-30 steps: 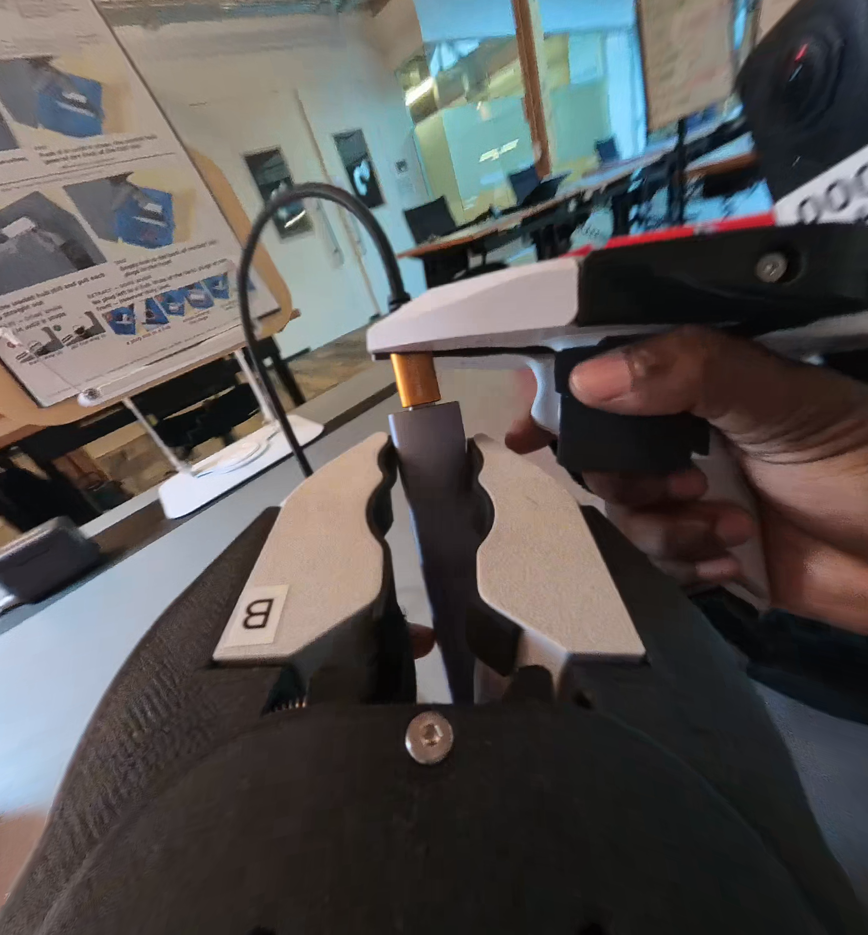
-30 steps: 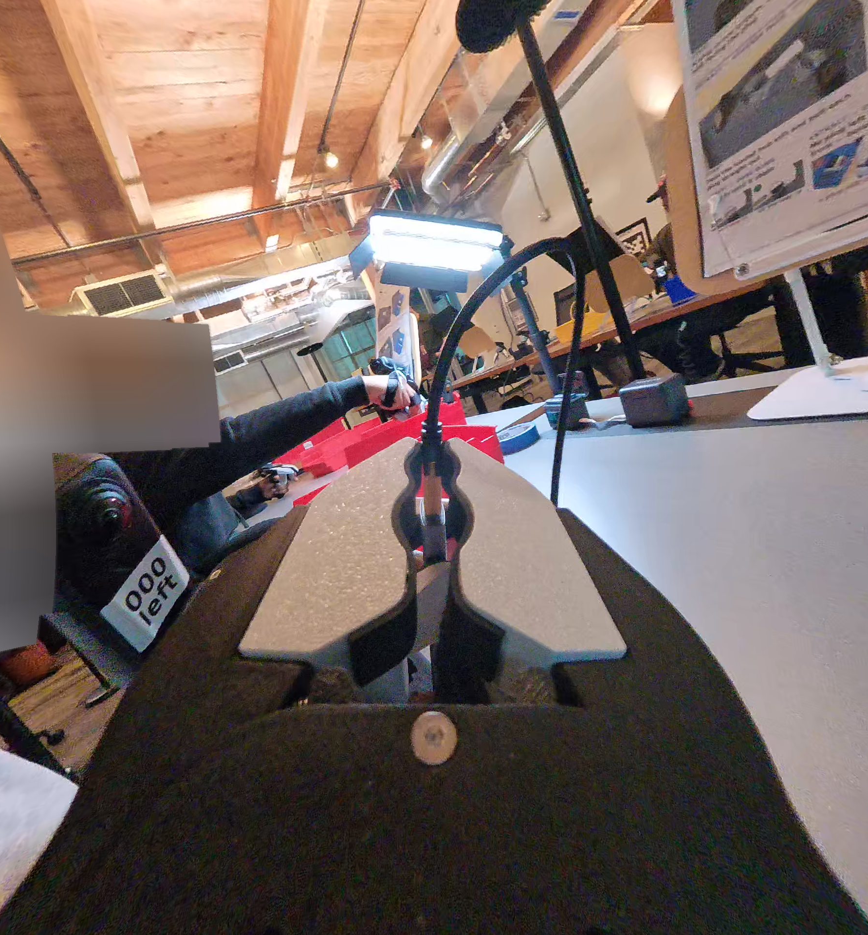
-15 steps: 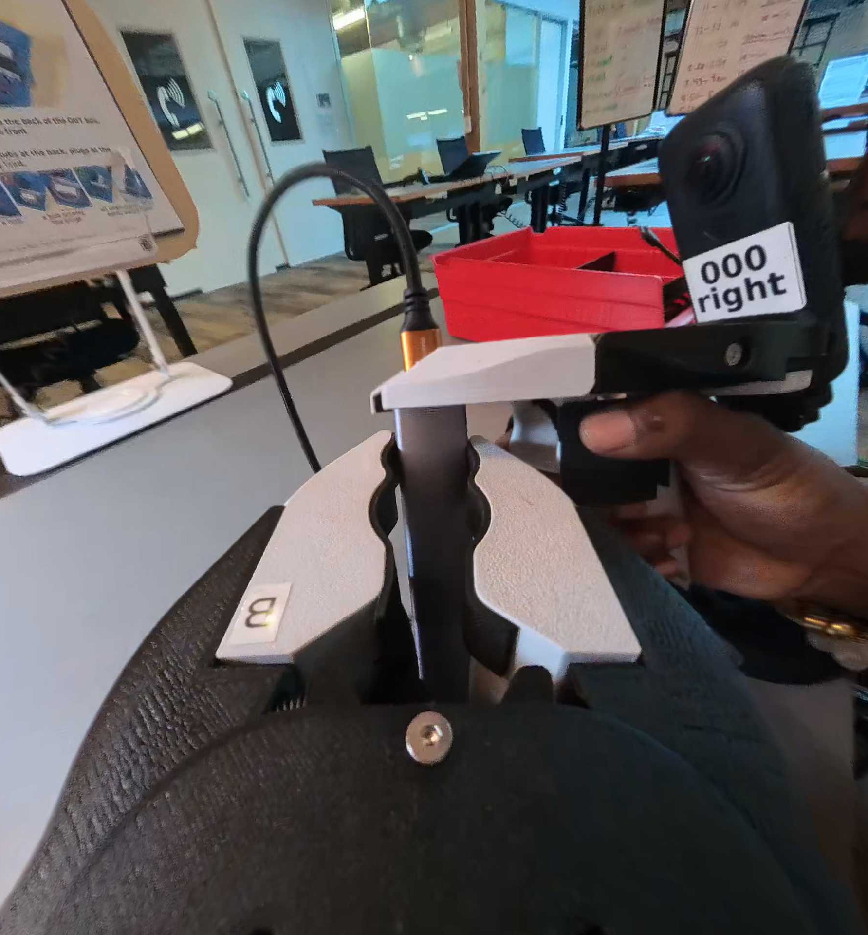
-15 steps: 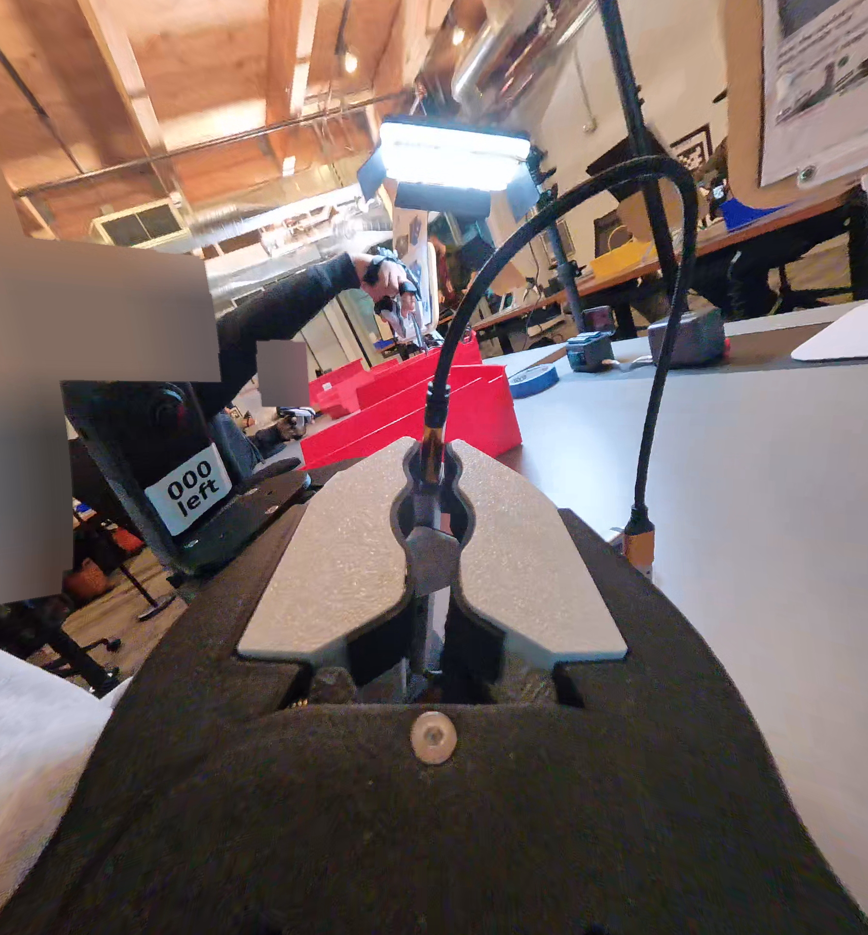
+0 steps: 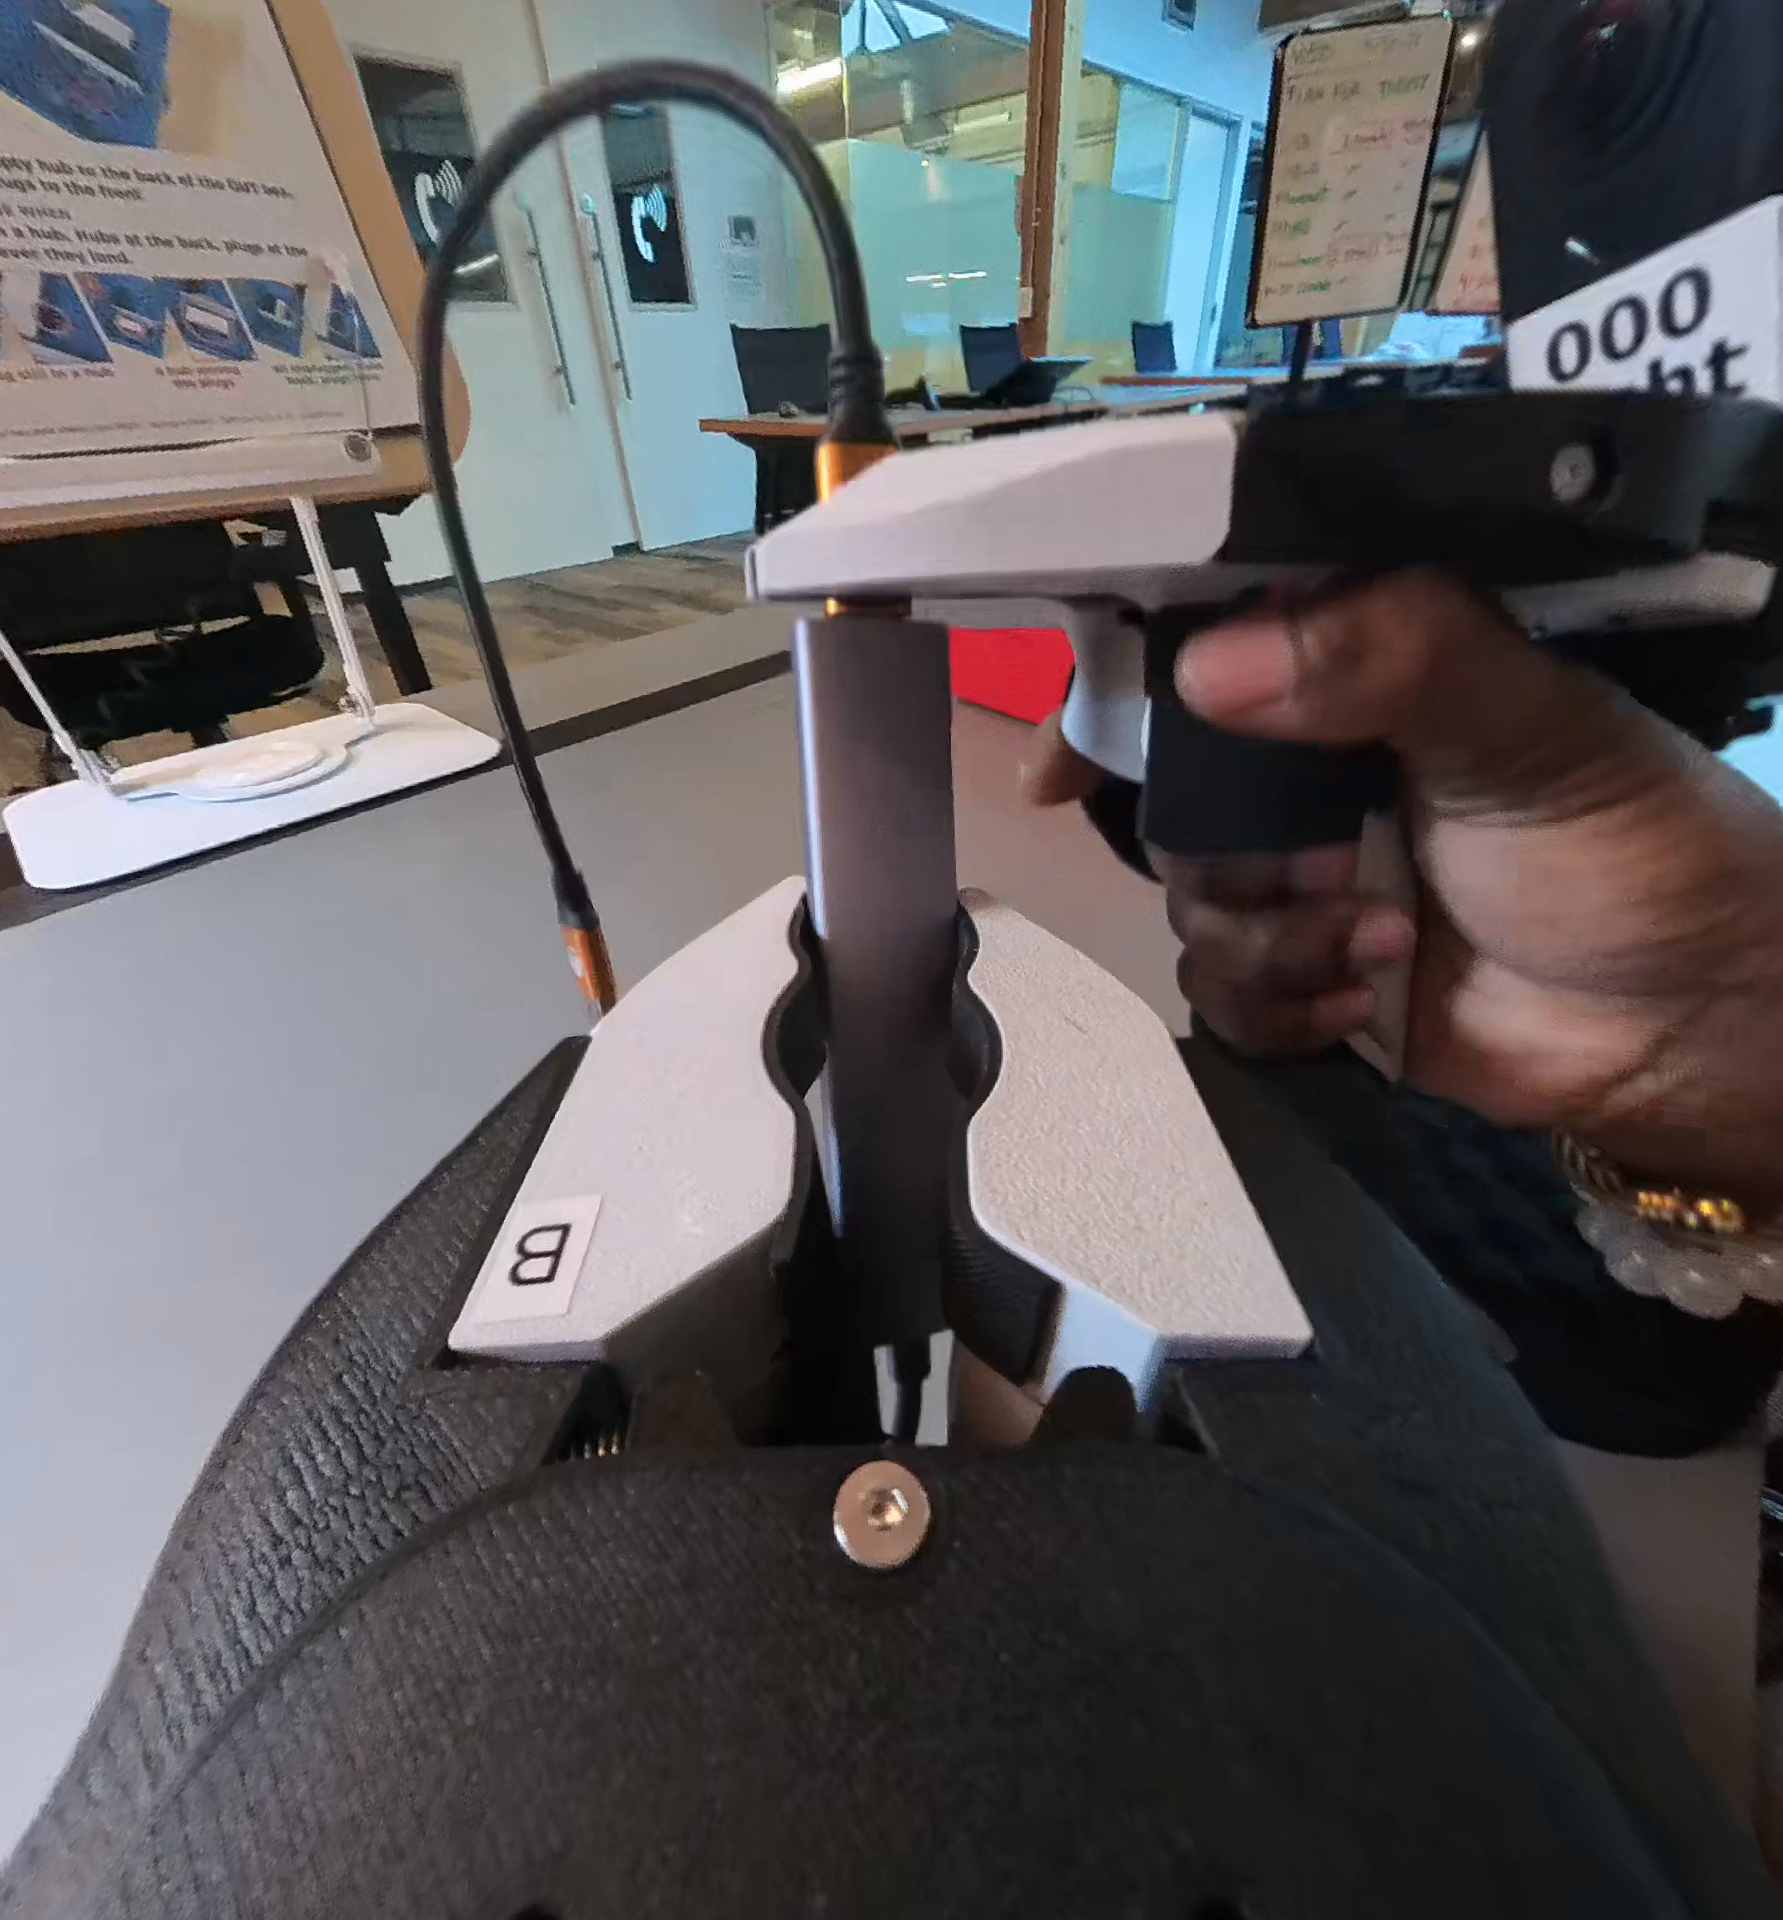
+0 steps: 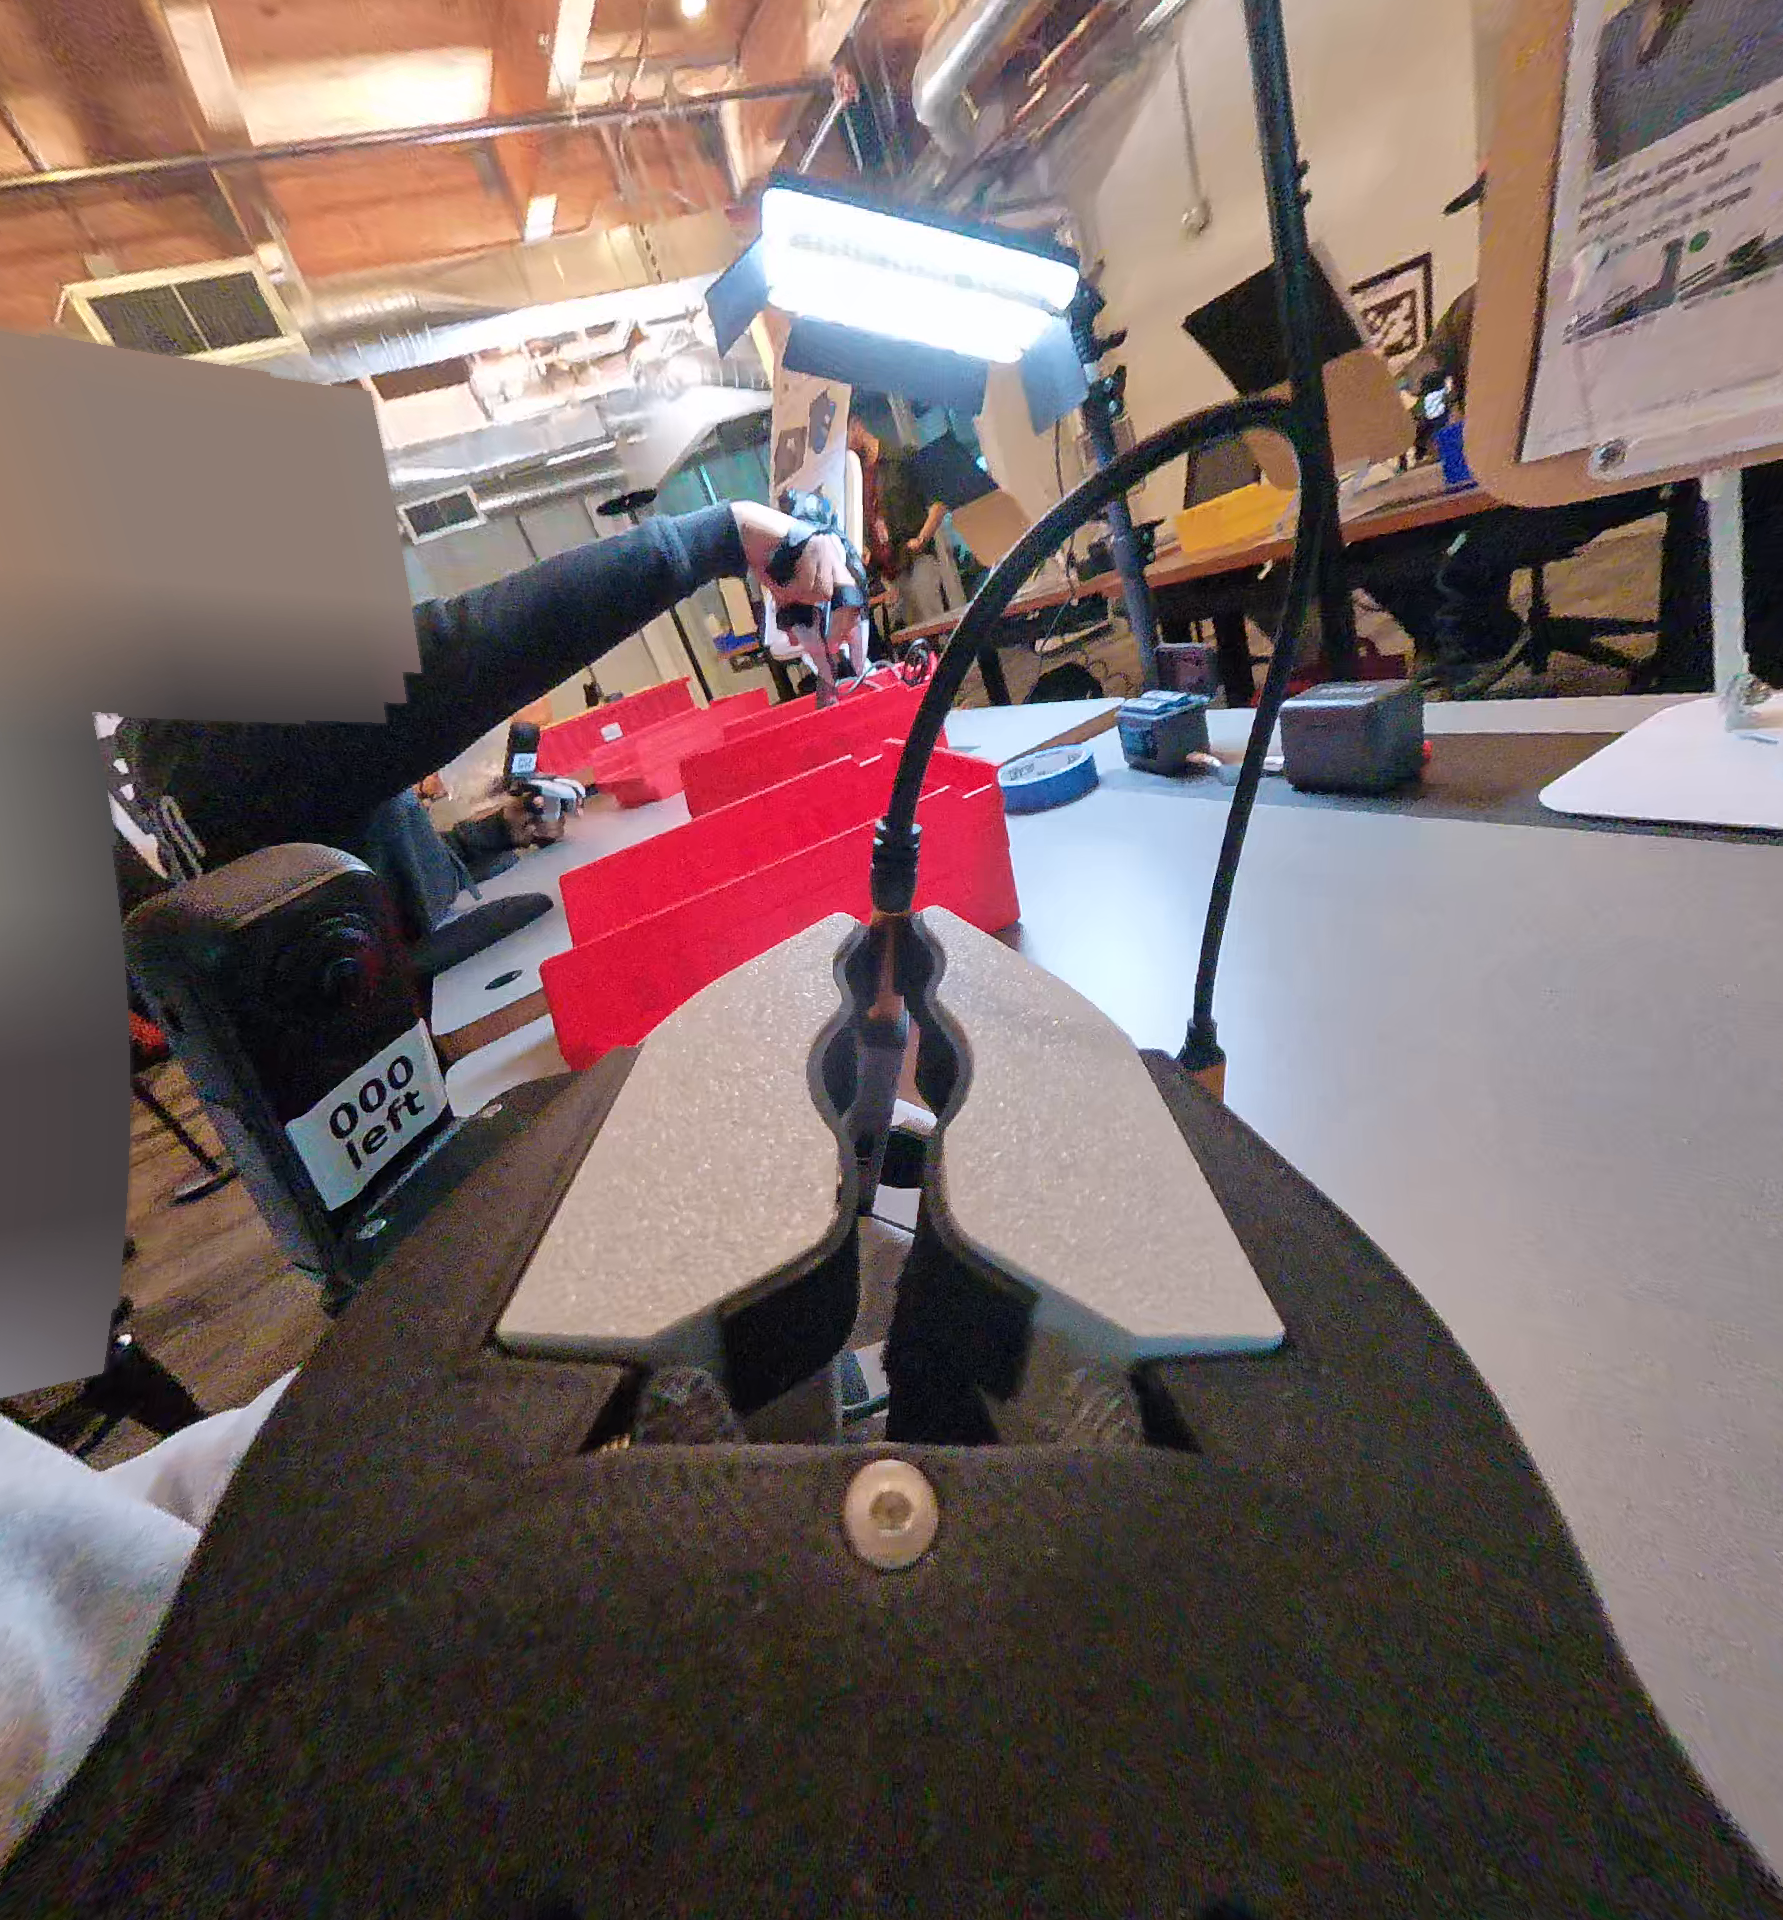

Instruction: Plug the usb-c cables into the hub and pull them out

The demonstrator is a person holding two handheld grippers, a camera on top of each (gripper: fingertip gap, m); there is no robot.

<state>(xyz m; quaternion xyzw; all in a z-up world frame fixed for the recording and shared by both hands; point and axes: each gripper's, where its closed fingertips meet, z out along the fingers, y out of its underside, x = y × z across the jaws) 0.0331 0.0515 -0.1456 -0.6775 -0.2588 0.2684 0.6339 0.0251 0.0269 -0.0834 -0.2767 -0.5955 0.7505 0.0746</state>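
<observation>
My left gripper (image 5: 882, 920) is shut on a dark grey hub (image 5: 876, 790) that stands upright between its fingers. My right gripper (image 6: 889, 940) is shut on the orange plug (image 6: 885, 987) of a black USB-C cable (image 6: 1105, 488). In the left wrist view a grey finger (image 5: 980, 520) of the right gripper lies across the hub's top end, and the orange plug (image 5: 851, 462) meets that end. The cable (image 5: 471, 260) loops up and over. Its other orange plug (image 5: 586, 951) hangs loose beside my left finger and also shows in the right wrist view (image 6: 1204, 1055).
A person's hand (image 5: 1489, 883) holds the right gripper. Red trays (image 6: 762, 883) stand on the grey table (image 6: 1489, 1039). A white stand base (image 5: 243, 779) holds an instruction board. Blue tape (image 6: 1048, 774) and small dark boxes (image 6: 1349, 732) lie at the far edge. Another person's arm (image 6: 575, 613) reaches over farther trays. The grippers' ends are close to 6 cm from one another.
Both grippers have turned together, so the background has swung. The right gripper has slid down the plug toward the hub's top. The cable's loose end now hangs beside my left finger.
</observation>
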